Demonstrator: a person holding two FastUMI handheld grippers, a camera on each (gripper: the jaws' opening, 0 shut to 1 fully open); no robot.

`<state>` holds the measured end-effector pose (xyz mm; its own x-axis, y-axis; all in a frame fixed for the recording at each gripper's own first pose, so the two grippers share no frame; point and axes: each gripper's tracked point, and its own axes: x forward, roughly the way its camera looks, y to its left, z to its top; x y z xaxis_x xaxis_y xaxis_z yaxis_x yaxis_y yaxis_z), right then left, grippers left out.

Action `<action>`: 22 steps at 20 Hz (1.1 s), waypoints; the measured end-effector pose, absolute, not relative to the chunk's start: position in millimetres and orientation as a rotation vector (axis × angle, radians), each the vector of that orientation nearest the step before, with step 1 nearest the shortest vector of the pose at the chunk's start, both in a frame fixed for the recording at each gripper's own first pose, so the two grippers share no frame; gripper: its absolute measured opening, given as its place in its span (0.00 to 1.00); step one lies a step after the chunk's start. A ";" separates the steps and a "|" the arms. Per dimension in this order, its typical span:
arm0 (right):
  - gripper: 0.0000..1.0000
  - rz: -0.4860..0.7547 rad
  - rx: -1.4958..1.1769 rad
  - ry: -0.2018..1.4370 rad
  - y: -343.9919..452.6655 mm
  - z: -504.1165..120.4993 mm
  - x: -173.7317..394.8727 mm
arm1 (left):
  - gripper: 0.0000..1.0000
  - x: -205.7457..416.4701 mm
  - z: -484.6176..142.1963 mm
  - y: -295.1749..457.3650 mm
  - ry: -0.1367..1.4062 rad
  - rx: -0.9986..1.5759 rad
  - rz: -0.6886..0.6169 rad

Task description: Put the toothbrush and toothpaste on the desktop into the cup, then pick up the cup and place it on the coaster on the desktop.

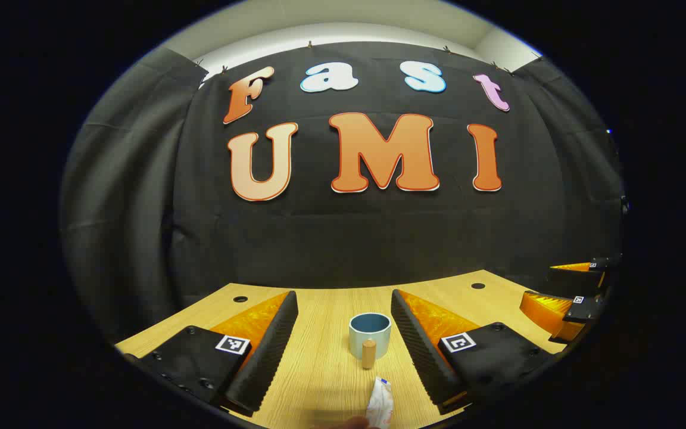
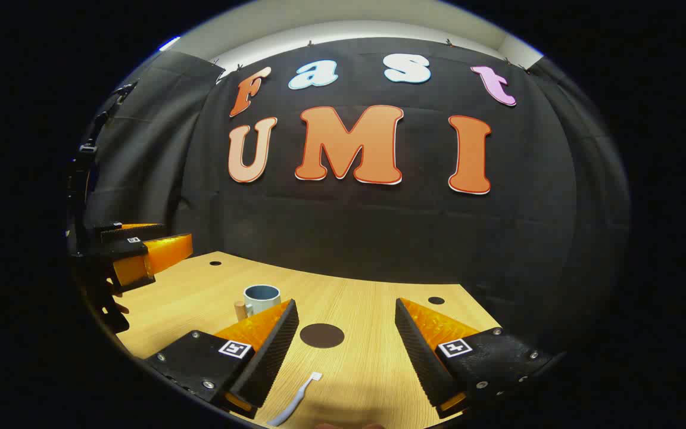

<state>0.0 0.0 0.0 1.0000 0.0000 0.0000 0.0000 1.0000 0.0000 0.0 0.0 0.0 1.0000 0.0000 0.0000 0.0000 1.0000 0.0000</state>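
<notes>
In the left gripper view a pale blue cup (image 1: 370, 335) with a wooden handle stands on the wooden desk ahead of my open left gripper (image 1: 343, 301). A white toothpaste tube (image 1: 380, 403) lies just in front of the cup, between the fingers. In the right gripper view a white toothbrush (image 2: 296, 398) lies on the desk between the fingers of my open right gripper (image 2: 346, 307). A dark round coaster (image 2: 322, 335) lies beyond it, and the cup (image 2: 261, 298) stands farther left. The left gripper (image 2: 140, 250) hovers at the far left there.
The wooden desk (image 2: 367, 363) has small round holes (image 2: 436, 300) near its back edge. The black cloth wall hangs right behind the desk. In the left gripper view the right gripper (image 1: 569, 292) hovers at the far right edge.
</notes>
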 end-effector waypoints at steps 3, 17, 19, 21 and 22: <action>0.98 0.001 -0.007 -0.011 0.8 4.5 0.2 | 1.00 0.1 -0.2 -0.4 0.002 0.002 0.000; 0.98 0.033 0.009 0.117 5.1 -19.4 2.1 | 1.00 8.6 -40.2 -18.5 0.185 0.012 -0.076; 0.98 0.055 0.025 0.164 10.0 -30.9 1.8 | 1.00 8.9 -52.1 -22.1 0.229 0.024 -0.090; 0.98 0.068 0.054 0.217 13.1 -44.2 2.8 | 1.00 10.9 -64.8 -29.1 0.272 0.036 -0.102; 0.98 0.070 0.068 0.246 14.6 -51.3 3.0 | 1.00 12.0 -72.4 -30.0 0.295 0.038 -0.112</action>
